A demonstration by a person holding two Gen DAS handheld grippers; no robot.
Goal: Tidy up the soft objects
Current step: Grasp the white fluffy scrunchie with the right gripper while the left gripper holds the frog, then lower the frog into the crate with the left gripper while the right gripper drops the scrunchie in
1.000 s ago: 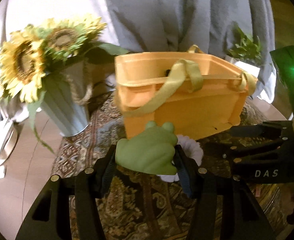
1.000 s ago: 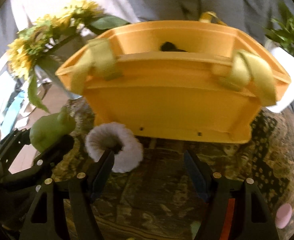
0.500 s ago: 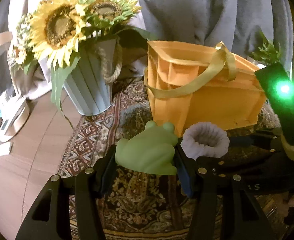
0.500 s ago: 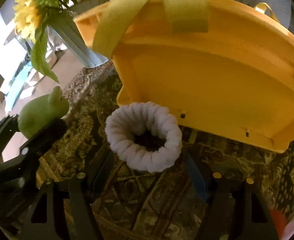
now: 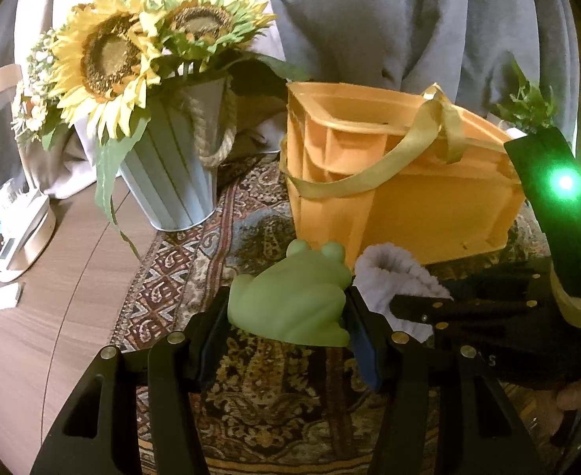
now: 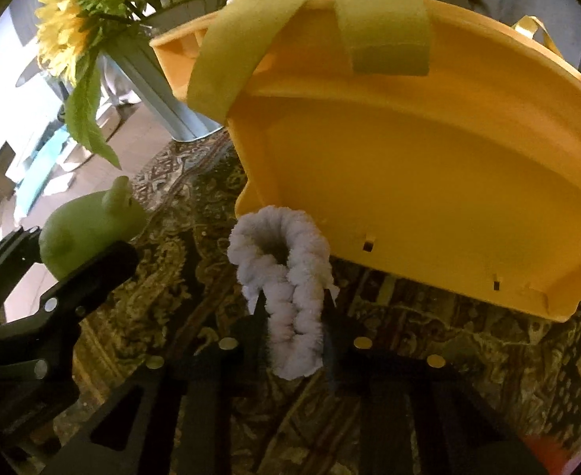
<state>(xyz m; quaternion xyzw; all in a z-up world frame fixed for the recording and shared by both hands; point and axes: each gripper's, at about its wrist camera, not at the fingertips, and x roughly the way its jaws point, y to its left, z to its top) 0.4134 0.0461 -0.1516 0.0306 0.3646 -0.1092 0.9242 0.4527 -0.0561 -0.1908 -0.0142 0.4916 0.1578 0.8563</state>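
My left gripper (image 5: 286, 312) is shut on a soft green frog (image 5: 294, 301) and holds it above the patterned rug, in front of the orange caddy (image 5: 440, 198). The frog also shows at the left of the right wrist view (image 6: 88, 233). My right gripper (image 6: 294, 308) is shut on a fluffy white scrunchie (image 6: 290, 297), squeezed flat between the fingers, just before the caddy's near wall (image 6: 428, 182). The scrunchie also shows in the left wrist view (image 5: 393, 273), right of the frog. The caddy has inner dividers and yellow strap handles (image 5: 436, 126).
A pale metal bucket of sunflowers (image 5: 171, 166) stands left of the caddy on the patterned rug (image 5: 179, 277). A small potted plant (image 5: 527, 107) is behind the caddy at right. A white device (image 5: 17, 233) lies on the wooden table at far left.
My right gripper has closed on the white scrunchie, flattening it. My left gripper, still holding the frog, has shifted left and swung so the caddy sits to the right.
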